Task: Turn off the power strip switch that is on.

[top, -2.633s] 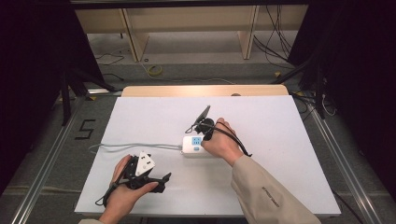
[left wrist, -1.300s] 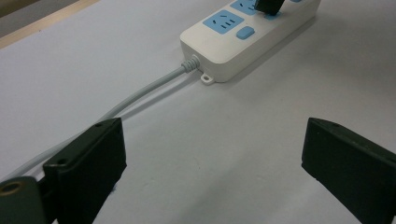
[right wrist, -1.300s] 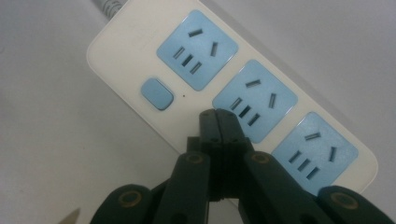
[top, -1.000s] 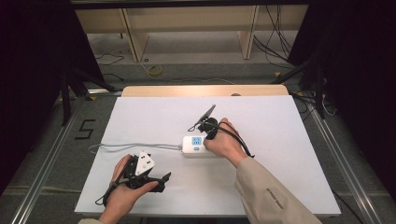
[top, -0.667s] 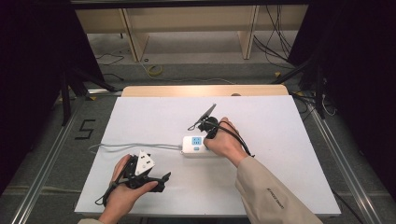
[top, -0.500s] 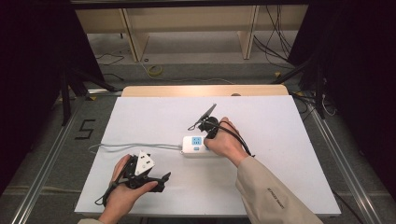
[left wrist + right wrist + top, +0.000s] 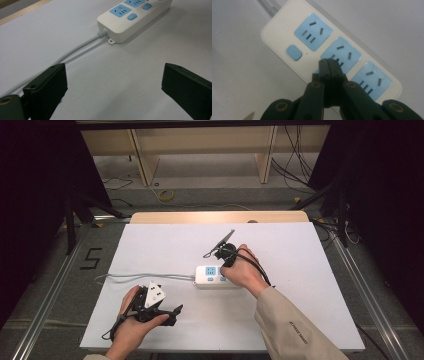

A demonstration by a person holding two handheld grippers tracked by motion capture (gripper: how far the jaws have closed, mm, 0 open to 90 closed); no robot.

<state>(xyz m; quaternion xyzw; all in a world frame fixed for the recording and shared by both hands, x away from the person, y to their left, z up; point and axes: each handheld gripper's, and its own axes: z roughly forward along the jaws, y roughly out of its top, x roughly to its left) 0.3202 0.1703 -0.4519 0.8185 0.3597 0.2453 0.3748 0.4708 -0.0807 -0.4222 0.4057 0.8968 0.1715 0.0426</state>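
We see the white power strip (image 7: 217,276) lying flat on the table (image 7: 320,270), long axis crosswise, its grey cord (image 7: 145,277) trailing toward our left gripper (image 7: 172,312), jaws apart, nothing between. Our right gripper (image 7: 329,65), jaws pressed together, hangs directly over the strip's middle blue socket (image 7: 342,53).

From my remote seat I can read one clear mark: a dark "5" (image 7: 91,258) set on the grey floor (image 7: 60,285) to the left of the counter (image 7: 310,265). There is small dark print on the beige sleeve (image 7: 298,332) of the right arm, too tiny to make out. I read no lettering on the power strip (image 7: 287,30).
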